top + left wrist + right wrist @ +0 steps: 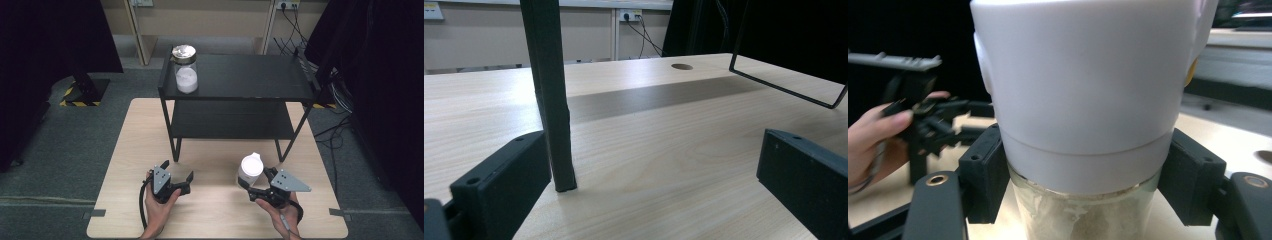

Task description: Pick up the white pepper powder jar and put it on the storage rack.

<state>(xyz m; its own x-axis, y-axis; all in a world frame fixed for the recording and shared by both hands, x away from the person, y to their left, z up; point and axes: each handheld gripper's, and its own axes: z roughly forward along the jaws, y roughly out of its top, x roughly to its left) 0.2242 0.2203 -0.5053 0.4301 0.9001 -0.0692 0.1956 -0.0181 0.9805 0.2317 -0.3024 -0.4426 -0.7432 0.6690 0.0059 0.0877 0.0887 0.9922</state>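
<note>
1 white-capped jar (1083, 100), base hidden, in right tool (256, 186).

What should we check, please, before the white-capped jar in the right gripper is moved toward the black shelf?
1. Grip: the right gripper has its jaws against both sides of the white-capped jar, just below the cap: ok.
2. Jar attitude: upright in the high view: ok.
3. Cap closed: seam looks even in the right gripper view, but tightness is hidden: cannot tell.
4. Landing room: the black shelf top has bare space right of the gold-lidded jar: ok.
5. Left gripper: open, holding nothing, low near the shelf's front left leg, off the jar's likely path: ok.
</note>
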